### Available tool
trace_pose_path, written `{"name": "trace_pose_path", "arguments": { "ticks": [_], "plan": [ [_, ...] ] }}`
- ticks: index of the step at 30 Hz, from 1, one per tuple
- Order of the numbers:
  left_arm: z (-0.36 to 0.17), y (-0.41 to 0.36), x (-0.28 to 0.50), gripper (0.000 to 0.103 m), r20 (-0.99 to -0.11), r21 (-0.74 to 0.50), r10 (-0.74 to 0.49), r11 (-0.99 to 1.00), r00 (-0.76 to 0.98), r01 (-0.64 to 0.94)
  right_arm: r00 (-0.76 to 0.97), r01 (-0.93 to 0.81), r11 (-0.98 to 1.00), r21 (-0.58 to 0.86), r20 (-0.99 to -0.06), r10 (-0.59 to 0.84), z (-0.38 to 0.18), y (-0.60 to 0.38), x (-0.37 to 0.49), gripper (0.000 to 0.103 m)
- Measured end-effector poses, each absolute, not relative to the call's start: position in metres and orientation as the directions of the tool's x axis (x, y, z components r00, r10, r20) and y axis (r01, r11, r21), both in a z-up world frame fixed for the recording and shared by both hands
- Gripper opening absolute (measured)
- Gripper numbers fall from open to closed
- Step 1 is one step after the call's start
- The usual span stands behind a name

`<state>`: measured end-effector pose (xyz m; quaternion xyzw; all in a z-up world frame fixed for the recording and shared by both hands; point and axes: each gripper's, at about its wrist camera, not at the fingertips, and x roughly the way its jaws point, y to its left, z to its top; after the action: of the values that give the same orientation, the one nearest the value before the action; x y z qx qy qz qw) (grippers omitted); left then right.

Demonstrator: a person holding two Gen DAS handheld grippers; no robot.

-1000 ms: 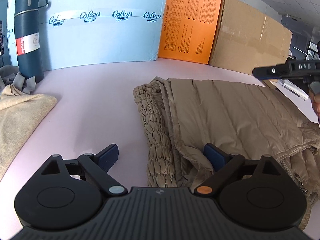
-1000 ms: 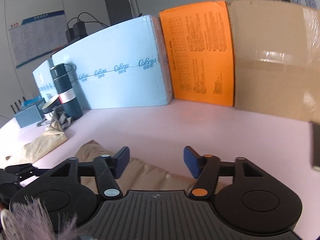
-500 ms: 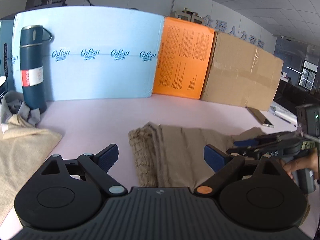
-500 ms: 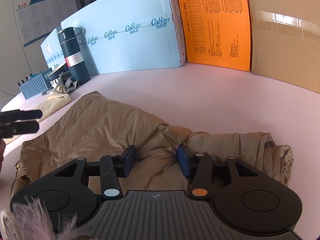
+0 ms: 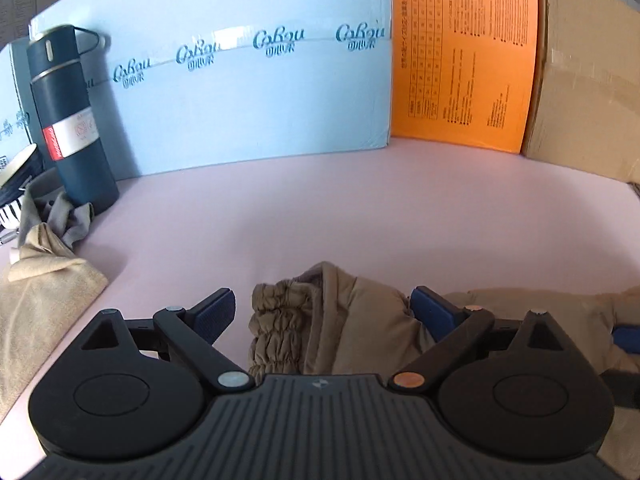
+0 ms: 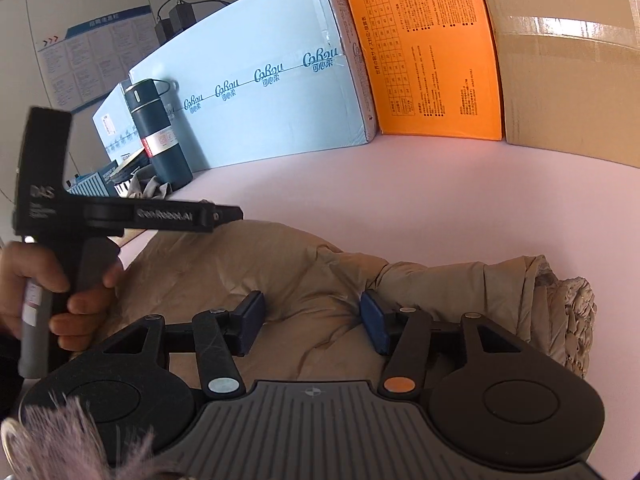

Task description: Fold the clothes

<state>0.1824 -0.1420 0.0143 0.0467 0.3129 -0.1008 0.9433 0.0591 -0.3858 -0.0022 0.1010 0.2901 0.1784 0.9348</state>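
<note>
Left gripper [image 5: 322, 312]: wide open, astride puffer jacket [image 5: 360, 320] cuff, holding nothing.
Right gripper [image 6: 312, 322]: open over jacket.
Risk: slippery padding bunching, fold springing apart.

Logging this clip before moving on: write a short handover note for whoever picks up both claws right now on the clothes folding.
Left claw: open, straddling the gathered elastic edge of the tan quilted puffer jacket, gripping nothing.
Right claw: open, low over the jacket body, its fingers either side of a crease, not clamped.
The jacket lies partly bundled on the pink tabletop, one sleeve sticking out to the right.
A beige cloth sits at the left by the dark blue thermos flask.
Done: rough gathering only. Left: tuck in the sleeve, fold the body, flatten.
</note>
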Motion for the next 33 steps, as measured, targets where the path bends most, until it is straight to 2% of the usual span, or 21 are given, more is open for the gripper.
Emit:
{"name": "trace_pose_path", "arguments": {
  "ticks": [1, 7, 9, 11, 16, 19, 21, 22, 24, 25, 31, 33],
  "plan": [
    [0.013, -0.137, 0.184, 0.103, -0.604, 0.003, -0.166, 0.978, 0.779, 0.211, 0.769, -0.271, 0.916, 0.296, -0.505, 0.391, -0.002, -0.387, 0.059, 0.051],
    [0.009, -0.138, 0.179, 0.103, -0.591, 0.035, -0.147, 0.978, 0.793, 0.208, 0.774, -0.263, 0.904, 0.336, -0.486, 0.406, 0.004, -0.394, 0.055, 0.052],
    [0.008, -0.139, 0.180, 0.103, -0.593, 0.032, -0.148, 0.978, 0.791, 0.207, 0.785, -0.237, 0.886, 0.398, -0.459, 0.416, 0.015, -0.399, 0.053, 0.068],
    [0.009, -0.139, 0.180, 0.103, -0.595, 0.031, -0.149, 0.978, 0.790, 0.208, 0.813, -0.222, 0.844, 0.488, -0.386, 0.437, 0.032, -0.401, 0.052, 0.082],
    [0.010, -0.141, 0.175, 0.103, -0.582, 0.064, -0.137, 0.975, 0.801, 0.213, 0.788, -0.235, 0.574, 0.784, -0.192, 0.585, 0.038, -0.385, 0.082, 0.088],
    [0.010, -0.139, 0.175, 0.103, -0.584, 0.060, -0.147, 0.973, 0.798, 0.223, 0.770, -0.172, 0.541, 0.823, -0.230, 0.595, 0.021, -0.370, 0.105, 0.088],
    [0.009, -0.136, 0.175, 0.103, -0.589, 0.045, -0.160, 0.972, 0.792, 0.230, 0.779, -0.115, 0.576, 0.809, -0.286, 0.558, 0.010, -0.372, 0.109, 0.088],
    [0.009, -0.136, 0.175, 0.103, -0.592, 0.040, -0.164, 0.972, 0.789, 0.232, 0.790, -0.109, 0.570, 0.814, -0.278, 0.547, 0.006, -0.380, 0.105, 0.086],
    [0.009, -0.135, 0.176, 0.103, -0.595, 0.036, -0.167, 0.972, 0.786, 0.234, 0.812, -0.093, 0.561, 0.822, -0.263, 0.520, -0.001, -0.397, 0.097, 0.072],
    [0.010, -0.136, 0.176, 0.103, -0.595, 0.036, -0.167, 0.972, 0.786, 0.234, 0.828, -0.073, 0.564, 0.822, -0.265, 0.494, -0.001, -0.407, 0.090, 0.069],
    [0.009, -0.137, 0.175, 0.103, -0.593, 0.042, -0.162, 0.972, 0.789, 0.231, 0.920, 0.056, 0.582, 0.811, -0.268, 0.285, -0.012, -0.466, 0.052, 0.068],
    [0.009, -0.138, 0.175, 0.103, -0.591, 0.045, -0.160, 0.972, 0.791, 0.231, 0.928, 0.068, 0.542, 0.837, -0.252, 0.274, -0.028, -0.479, 0.047, 0.051]
  ]
}}
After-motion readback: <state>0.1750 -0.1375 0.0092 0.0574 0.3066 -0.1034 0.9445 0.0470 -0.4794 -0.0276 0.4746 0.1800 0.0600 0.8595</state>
